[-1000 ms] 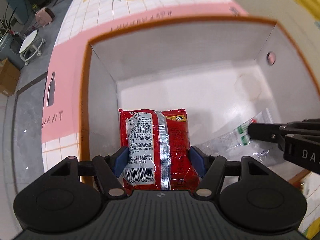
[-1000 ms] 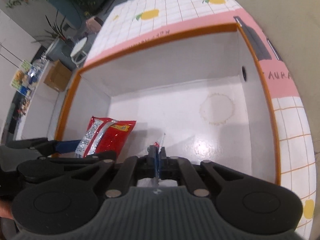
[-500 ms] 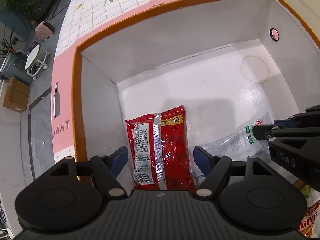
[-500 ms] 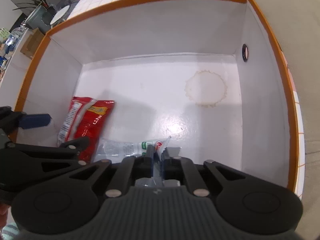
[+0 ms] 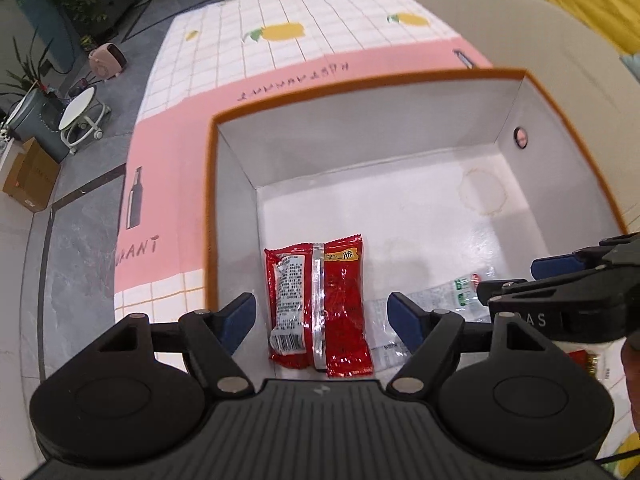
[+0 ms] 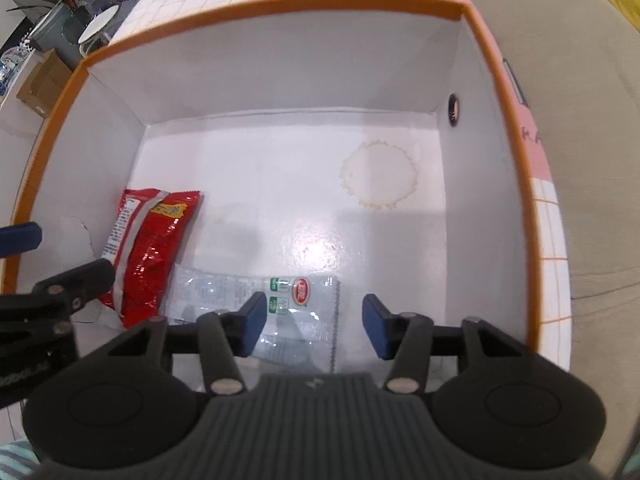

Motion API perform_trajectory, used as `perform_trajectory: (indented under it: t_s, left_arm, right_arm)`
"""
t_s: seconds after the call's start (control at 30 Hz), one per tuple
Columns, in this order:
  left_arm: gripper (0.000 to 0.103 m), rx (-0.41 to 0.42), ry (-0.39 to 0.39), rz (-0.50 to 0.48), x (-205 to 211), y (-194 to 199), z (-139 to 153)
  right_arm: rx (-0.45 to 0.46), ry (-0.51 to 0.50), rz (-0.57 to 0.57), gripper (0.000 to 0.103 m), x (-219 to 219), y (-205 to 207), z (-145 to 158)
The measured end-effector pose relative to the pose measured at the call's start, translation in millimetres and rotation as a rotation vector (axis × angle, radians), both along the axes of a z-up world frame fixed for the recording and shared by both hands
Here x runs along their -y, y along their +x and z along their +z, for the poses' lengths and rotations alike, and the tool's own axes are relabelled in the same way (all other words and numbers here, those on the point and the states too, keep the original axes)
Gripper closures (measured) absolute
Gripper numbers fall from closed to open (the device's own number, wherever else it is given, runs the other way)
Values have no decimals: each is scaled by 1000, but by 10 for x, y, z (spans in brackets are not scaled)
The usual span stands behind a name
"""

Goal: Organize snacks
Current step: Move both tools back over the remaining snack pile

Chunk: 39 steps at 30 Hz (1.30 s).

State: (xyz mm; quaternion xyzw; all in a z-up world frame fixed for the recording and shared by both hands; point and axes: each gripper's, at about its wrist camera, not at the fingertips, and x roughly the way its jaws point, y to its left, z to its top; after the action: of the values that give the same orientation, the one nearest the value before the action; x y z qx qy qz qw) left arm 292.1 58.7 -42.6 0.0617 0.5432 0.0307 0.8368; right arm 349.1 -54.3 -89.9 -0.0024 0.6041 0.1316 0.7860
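Observation:
A red snack packet (image 5: 320, 304) (image 6: 150, 248) lies flat on the white floor of an orange-rimmed box (image 5: 360, 80) (image 6: 496, 60), near its left wall. Beside it, to the right, lies a clear plastic packet (image 6: 280, 304) (image 5: 444, 300) with green and red labels. My left gripper (image 5: 324, 316) hangs open above the red packet, pads well apart from it. My right gripper (image 6: 314, 324) is above the clear packet with its jaws opening; the packet rests on the box floor below them and the pads do not press it.
The box stands on a pink and white checked cloth (image 5: 280, 60) with lemon prints. A beige sofa (image 6: 580, 120) is to the right. More snack packets (image 5: 592, 364) lie outside the box at lower right. A round stain (image 6: 378, 178) marks the box floor.
My left gripper let go of the red packet and rose away from it. My right gripper, shut on the clear packet before, has spread its jaws and the packet now lies on the box floor.

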Motion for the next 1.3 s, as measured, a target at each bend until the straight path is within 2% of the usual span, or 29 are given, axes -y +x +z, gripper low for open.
perform_trajectory:
  t_s: [0.2,0.27,0.47,0.57,0.6,0.7,0.83,1.0,1.13,1.3]
  left_arm:
    - [15,92,-66,38,-50,-387,333]
    - [19,126,-99,52,-75,-558,445]
    - [20,253,-161,86,-155,-1143,713]
    - [20,308,-188,92,-182,-1452,767]
    - [20,320,-198,96,-198,-1547,779]
    - [20,331,-200,127,-237,-1812,752]
    - [20,317,-199,172,-331,-2063,650]
    - [20,241,-284,240,-497,-2261,464]
    - [22,208,-329,271,-558,-2308,354]
    - [22,168,-317,282,-461,-2293,161]
  right_arm:
    - [61,21,-12,41,93,-220,312]
    - [83,29,-6,41,94,-323,424]
    - [193,115,38,37,188,-802,878]
    - [248,175,48,36,271,-1094,1068]
    - [266,179,51,32,295,-1196,1118]
    - [311,171,61,29,346,-1492,1194]
    - [324,151,67,27,392,-1872,1128]
    - [279,94,23,25,469,-2217,884]
    - [219,45,5,25,469,-2269,662]
    - [174,49,-15,25,462,-2228,452]
